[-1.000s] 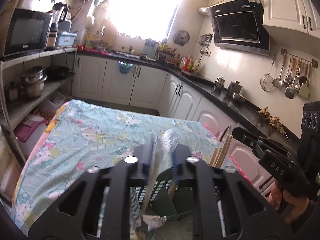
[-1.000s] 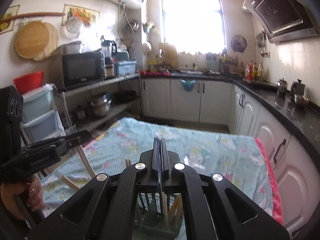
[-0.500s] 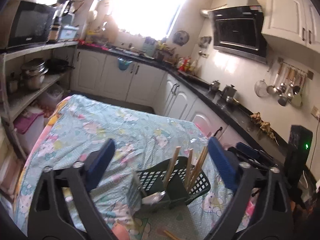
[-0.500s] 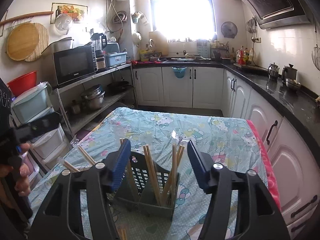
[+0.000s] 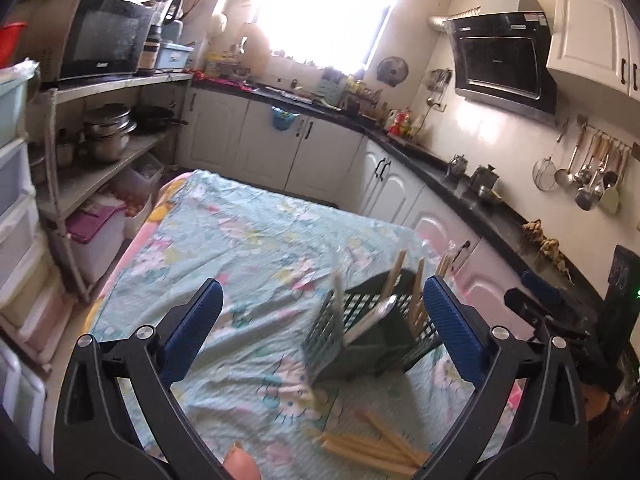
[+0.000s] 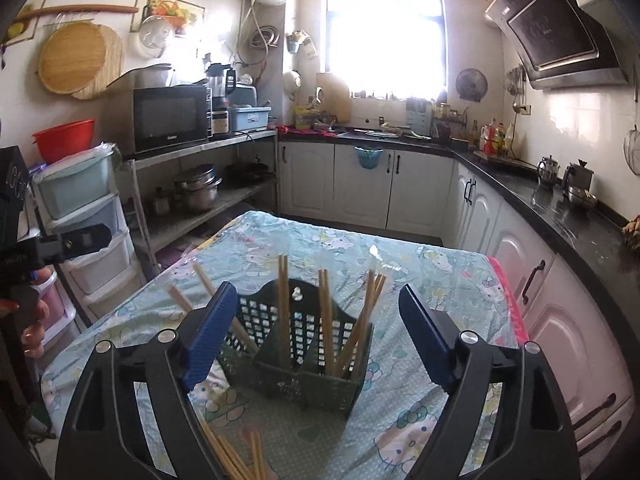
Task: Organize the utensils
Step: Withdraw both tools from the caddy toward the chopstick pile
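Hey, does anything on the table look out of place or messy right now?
Yes. Loose chopsticks lie scattered on the tablecloth in front of the green utensil basket instead of standing inside it. The chopsticks already in the basket lean at different angles.

No lettering anywhere is legible (all blurred).

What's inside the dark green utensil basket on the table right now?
The utensil basket holds several wooden chopsticks standing upright or leaning, and the left wrist view shows a metal utensil handle leaning among them. The lower ends and the basket's bottom are hidden by its walls.
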Demonstrator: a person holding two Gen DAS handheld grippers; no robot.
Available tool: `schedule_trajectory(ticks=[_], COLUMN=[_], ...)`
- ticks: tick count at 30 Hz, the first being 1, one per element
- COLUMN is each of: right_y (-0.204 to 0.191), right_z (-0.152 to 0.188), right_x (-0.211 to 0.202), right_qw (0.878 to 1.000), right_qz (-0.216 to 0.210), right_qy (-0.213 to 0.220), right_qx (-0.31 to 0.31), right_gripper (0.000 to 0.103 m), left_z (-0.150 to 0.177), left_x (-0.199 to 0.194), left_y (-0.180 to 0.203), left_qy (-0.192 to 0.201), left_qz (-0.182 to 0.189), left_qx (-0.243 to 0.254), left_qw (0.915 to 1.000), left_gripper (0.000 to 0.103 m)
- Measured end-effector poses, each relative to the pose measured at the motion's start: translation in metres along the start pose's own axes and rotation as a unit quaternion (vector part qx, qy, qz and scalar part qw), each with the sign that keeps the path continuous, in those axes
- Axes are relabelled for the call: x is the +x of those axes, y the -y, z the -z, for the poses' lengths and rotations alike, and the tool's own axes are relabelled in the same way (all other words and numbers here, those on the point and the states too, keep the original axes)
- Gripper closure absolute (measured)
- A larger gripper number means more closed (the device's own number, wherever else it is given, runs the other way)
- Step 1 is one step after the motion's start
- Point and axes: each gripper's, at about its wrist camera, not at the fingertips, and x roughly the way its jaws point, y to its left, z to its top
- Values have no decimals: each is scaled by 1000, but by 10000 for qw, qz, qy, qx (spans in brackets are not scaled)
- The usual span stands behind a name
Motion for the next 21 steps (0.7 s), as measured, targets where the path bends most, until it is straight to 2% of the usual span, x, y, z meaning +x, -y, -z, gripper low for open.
schedule_trajectory(ticks=[5,8,15,21], right_y=[-8,-10,-17,-24], right_z=[7,11,22,36], right_x=[-8,-11,-13,-14], right_qw=[9999,9998,9995,9986], right_qz=[-70,-134,-197,-336], right_qy=[-53,-108,-241,-392], right_qx=[-98,-51,-98,-142], right_gripper=[22,22,22,22], left_z=[18,25,40,62], left_x=[-10,-16,-23,-20], left_y=[-8,-12,-17,-12], left_qy=[-101,-120,-168,-441], left_qz=[-32,125,52,99], left_qx=[-110,-147,-300,-299], left_qw=[9999,9997,9994,9985], left_gripper=[11,11,11,11])
